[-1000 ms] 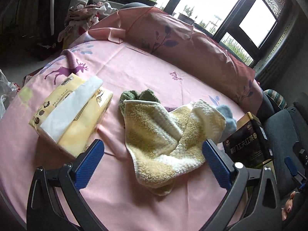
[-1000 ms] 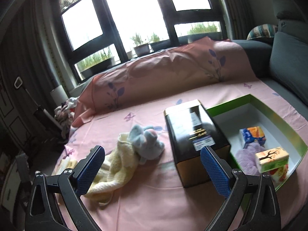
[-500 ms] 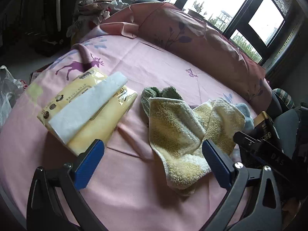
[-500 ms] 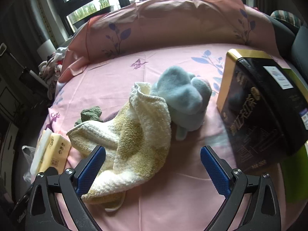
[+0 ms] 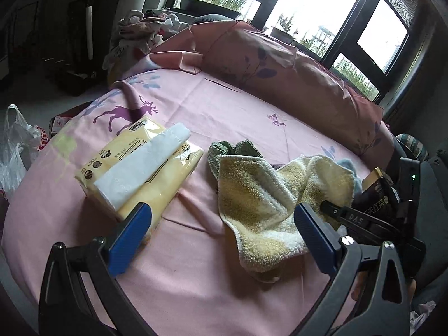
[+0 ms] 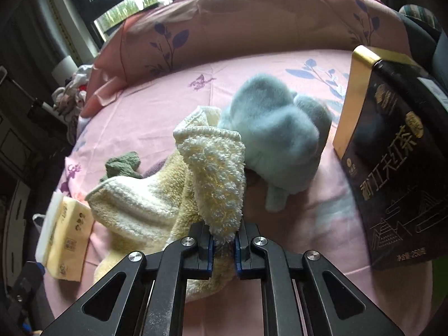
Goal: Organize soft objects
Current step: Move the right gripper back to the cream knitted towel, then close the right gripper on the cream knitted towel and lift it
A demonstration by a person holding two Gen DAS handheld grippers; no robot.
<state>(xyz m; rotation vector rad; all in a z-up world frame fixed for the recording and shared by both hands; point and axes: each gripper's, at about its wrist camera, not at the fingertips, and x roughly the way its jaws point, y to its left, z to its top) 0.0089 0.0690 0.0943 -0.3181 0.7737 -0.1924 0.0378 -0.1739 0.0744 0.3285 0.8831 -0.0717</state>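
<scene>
A yellow and white towel (image 5: 260,196) lies crumpled on the pink sheet (image 5: 224,106). My right gripper (image 6: 224,245) is closing, and its blue pads pinch a fold of the towel (image 6: 215,179). Behind the towel sit a pale blue plush toy (image 6: 277,145) and a small green cloth (image 6: 123,165). The left gripper (image 5: 221,232) hovers open over the sheet, its fingers apart on either side of the towel's near edge, holding nothing. Part of the right gripper's black body (image 5: 364,221) shows at the right of the left wrist view.
A yellow tissue pack (image 5: 140,170) lies left of the towel. A black and gold tea box (image 6: 392,151) stands to the right of the plush toy. A long pink pillow (image 6: 238,25) lines the far side. A white plastic bag (image 5: 16,145) hangs off the left edge.
My right gripper came down and forward to the towel and went from wide open to pinched on its fold. The left gripper stayed open and barely shifted.
</scene>
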